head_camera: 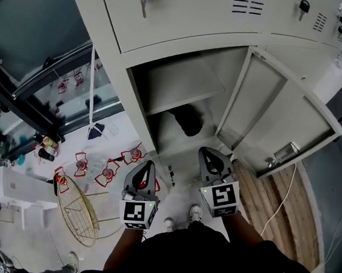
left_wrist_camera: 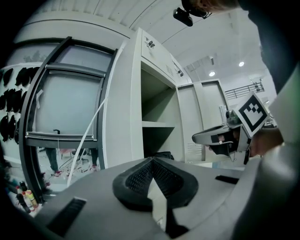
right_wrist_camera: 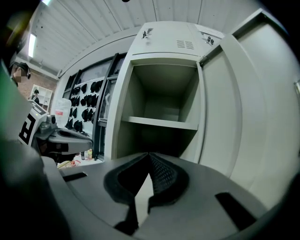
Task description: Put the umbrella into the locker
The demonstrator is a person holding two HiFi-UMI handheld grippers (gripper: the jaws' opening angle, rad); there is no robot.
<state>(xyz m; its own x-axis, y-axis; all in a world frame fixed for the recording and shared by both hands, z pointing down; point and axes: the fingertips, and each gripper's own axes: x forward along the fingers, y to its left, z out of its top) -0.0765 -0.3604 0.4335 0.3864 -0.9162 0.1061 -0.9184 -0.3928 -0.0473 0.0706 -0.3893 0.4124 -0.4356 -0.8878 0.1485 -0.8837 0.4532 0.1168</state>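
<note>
The right gripper (right_wrist_camera: 149, 155) and the left gripper (left_wrist_camera: 152, 160) are being held level before the open locker (head_camera: 139, 101), jaws together and empty, probably because a dark bundle, seemingly the umbrella (head_camera: 189, 120), is being left lying at the back of the lower compartment, under the shelf (head_camera: 178, 86). Two grippers, one umbrella, one shelf and one open door (head_camera: 279, 115) are being counted.

Head view overhead, gripper views level, all on locker (right_wrist_camera: 161, 93)
</note>
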